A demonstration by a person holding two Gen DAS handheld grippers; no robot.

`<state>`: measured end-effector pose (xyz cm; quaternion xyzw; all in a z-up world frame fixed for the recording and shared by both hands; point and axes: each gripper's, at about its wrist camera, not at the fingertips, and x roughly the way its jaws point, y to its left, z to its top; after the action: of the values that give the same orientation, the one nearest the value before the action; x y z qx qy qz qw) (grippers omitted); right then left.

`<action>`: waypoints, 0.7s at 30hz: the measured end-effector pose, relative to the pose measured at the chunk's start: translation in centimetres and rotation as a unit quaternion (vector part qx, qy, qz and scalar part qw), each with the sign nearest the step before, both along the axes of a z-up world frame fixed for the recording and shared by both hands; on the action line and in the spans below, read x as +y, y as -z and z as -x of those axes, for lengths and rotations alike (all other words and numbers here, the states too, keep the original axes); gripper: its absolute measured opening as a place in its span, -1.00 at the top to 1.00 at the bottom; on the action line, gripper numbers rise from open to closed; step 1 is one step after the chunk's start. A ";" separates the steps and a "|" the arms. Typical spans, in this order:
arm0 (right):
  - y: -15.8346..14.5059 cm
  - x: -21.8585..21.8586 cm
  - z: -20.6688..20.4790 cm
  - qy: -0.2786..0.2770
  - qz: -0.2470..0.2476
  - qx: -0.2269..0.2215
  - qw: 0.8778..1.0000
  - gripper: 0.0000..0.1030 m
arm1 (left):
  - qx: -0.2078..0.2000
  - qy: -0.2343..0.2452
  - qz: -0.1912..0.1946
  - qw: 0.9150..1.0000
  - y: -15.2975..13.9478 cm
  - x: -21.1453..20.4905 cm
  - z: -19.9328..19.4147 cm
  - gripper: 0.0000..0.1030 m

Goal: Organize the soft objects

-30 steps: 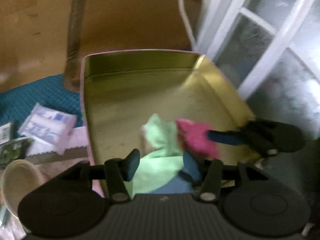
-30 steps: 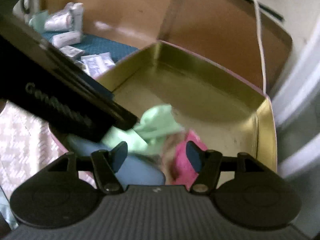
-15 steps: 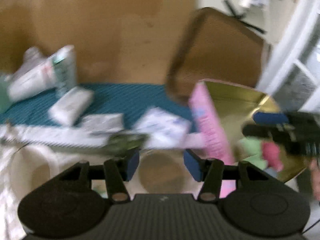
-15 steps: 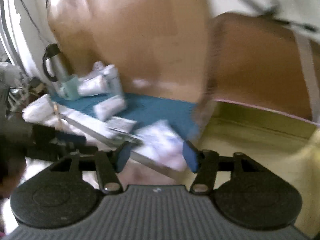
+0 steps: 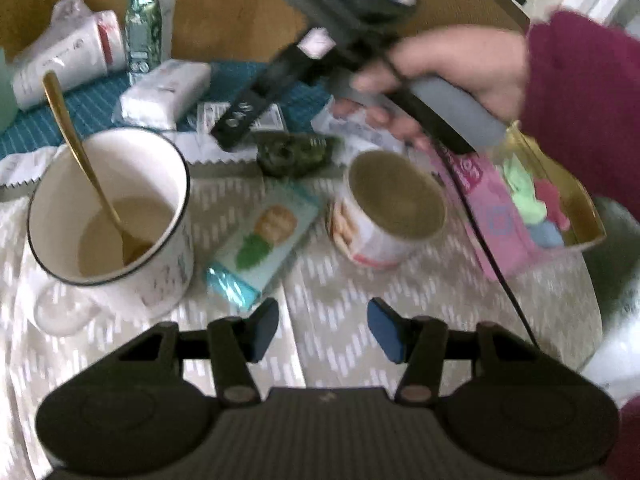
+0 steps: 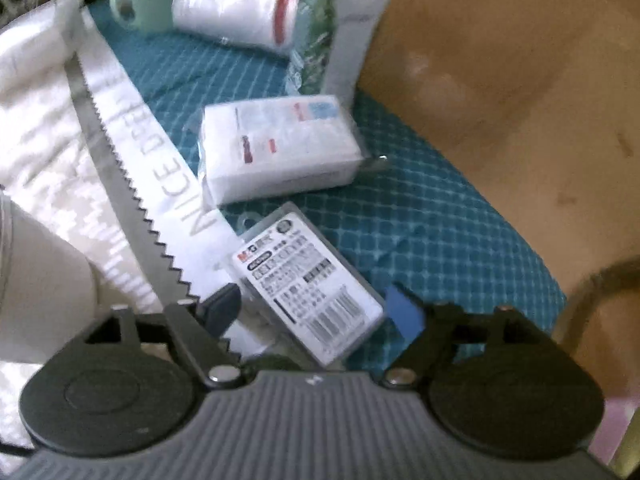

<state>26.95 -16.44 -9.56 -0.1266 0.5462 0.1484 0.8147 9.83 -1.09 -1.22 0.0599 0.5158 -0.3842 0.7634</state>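
Green, pink and blue soft cloths [image 5: 524, 196] lie in a pink tin [image 5: 496, 220] with a gold inside, at the right of the left wrist view. My left gripper [image 5: 323, 330] hangs open over the patterned cloth, nothing between its fingers. A hand in a maroon sleeve [image 5: 580, 80] holds my right gripper over the teal mat. In the right wrist view my right gripper [image 6: 314, 308] has its jaws opening, and a clear labelled plastic box [image 6: 312, 280] lies between the fingertips, which do not press on it. A soft tissue pack [image 6: 276, 144] lies just beyond.
A white mug with a gold spoon [image 5: 108, 208], a blue snack packet [image 5: 264, 240], a dark green packet [image 5: 296, 152] and a paper cup [image 5: 392, 208] crowd the patterned cloth. A wrapped roll [image 6: 236, 4] and a carton [image 6: 348, 40] stand on the teal mat [image 6: 440, 208].
Both grippers have swung left out of the tin and over the table, leaving the cloths inside it. The right jaws stand wider than before.
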 end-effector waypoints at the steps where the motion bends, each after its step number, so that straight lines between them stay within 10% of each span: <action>1: 0.0 0.0 -0.4 -0.002 -0.014 0.008 1.000 -0.51 | 0.003 0.006 -0.001 1.000 0.3 0.1 0.1 0.03; 3: -0.2 0.4 -0.8 -0.001 -0.015 0.017 1.000 -0.36 | 0.007 0.014 -0.001 1.000 0.4 0.5 0.4 0.02; 7: -2.0 1.8 0.1 -0.029 -0.035 0.019 0.999 0.92 | 0.011 0.011 0.007 1.000 0.6 1.3 -0.2 0.02; 8: -2.1 2.1 0.4 -0.030 -0.046 0.029 0.998 0.96 | 0.013 0.008 0.010 1.000 0.6 1.6 -0.4 0.00; 16: -3.1 -0.7 1.4 0.015 -0.076 0.025 0.997 0.77 | 0.026 -0.018 0.015 0.999 1.0 4.7 0.2 -0.01; 21: -3.0 -3.8 2.3 0.090 -0.060 0.068 0.992 0.01 | 0.032 -0.038 0.016 0.999 1.2 5.5 0.5 -0.01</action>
<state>24.69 -20.20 -6.52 -0.0179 0.5993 0.1153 0.7920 9.35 4.39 -2.46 0.0155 0.5351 -0.3651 0.7616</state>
